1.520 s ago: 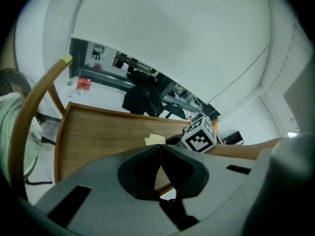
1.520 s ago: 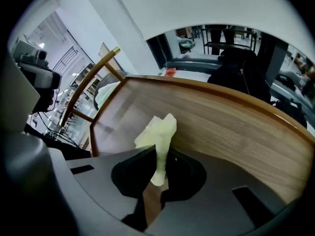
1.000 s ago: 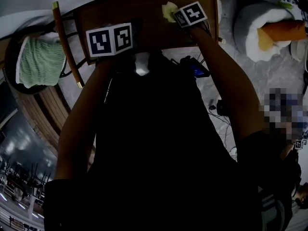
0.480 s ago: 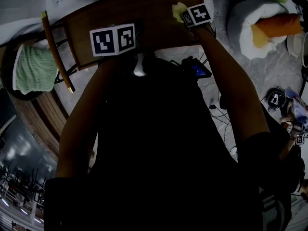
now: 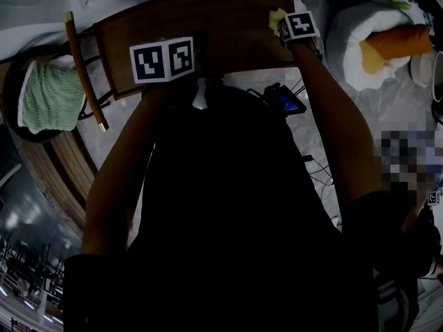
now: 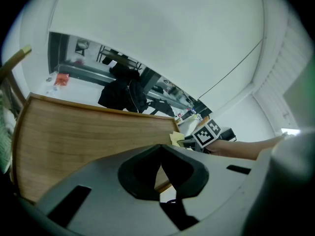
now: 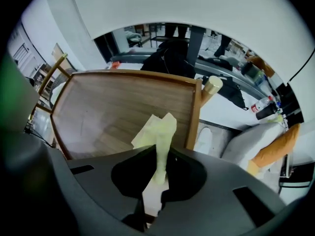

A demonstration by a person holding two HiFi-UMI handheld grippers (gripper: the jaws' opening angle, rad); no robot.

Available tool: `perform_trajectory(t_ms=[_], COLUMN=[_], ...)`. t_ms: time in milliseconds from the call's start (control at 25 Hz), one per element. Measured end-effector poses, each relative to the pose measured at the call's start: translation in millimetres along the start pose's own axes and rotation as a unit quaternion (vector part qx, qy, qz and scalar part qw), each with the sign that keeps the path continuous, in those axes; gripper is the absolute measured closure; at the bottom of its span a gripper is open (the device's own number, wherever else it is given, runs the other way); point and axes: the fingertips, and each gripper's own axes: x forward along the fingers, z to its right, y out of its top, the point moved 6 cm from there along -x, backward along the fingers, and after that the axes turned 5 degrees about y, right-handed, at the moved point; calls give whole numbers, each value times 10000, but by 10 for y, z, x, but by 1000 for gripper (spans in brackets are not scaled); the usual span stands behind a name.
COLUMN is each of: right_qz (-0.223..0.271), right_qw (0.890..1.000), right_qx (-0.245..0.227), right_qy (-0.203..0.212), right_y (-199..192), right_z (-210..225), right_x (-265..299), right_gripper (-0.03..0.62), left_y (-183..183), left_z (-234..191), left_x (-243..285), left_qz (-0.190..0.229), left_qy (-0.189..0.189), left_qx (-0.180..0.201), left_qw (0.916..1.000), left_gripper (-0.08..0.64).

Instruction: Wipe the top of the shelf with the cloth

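**Wooden shelf (image 5: pixel 221 16) top, cloth (image 7: pixel 158 129) pinched near its right edge**

Brown wood with a straight grain fills the upper middle of the head view, bounded by a raised wooden rim (image 7: pixel 195 113) and standing over a grey marbled floor (image 5: pixel 315 126). Both tools are over this top, well apart from each other.

The right tool (image 7: pixel 160 159) is at the shelf's right side, with its jaws clamped on the cloth. The cloth is pale yellow-green, thin and crumpled. A narrow twisted strip of it is caught between the jaws. Beyond them it fans out into a wider folded flap with a squared corner, and this flap lies against the wood just beside the right rim. From the head view only a small bright patch of it shows, just to the left of that tool's marker cube (image 5: pixel 299 28).

The left tool (image 6: pixel 160 156) is at the near edge of the shelf, left of the middle. Its jaws are closed together with nothing between them. Whether it touches the wood cannot be told.

Off the shelf to the left, a green towel (image 5: pixel 47 99) lies in a dark round basket (image 5: pixel 14 126). To the right, a white cushion (image 5: pixel 346 37) sits on the floor with an orange object (image 5: pixel 401 41) on it.
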Motion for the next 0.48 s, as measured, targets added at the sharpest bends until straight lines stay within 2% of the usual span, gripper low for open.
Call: perform_trajectory(t_ms=[120, 280, 360, 480], right_qz=[-98, 210, 533, 1055], right_qw=[9994, 9988, 9980, 9938], right_qx=[99, 16, -90, -339], right_qy=[-318, -433, -330, 117], right_y=[-72, -20, 98, 382], right_z=[95, 36, -125, -525], right_x=[-48, -141, -199, -282], right_gripper=[551, 549, 550, 549], left_y=[-5, -26, -28, 0], left_z=[-53, -180, -281, -407], left_x=[-101, -298, -424, -612], left_qz=[62, 114, 159, 307], left_qy=[21, 54, 100, 195], left_qx=[-28, -67, -107, -187], left_qw=[10000, 9999, 9998, 9992], left_gripper=[549, 549, 549, 549])
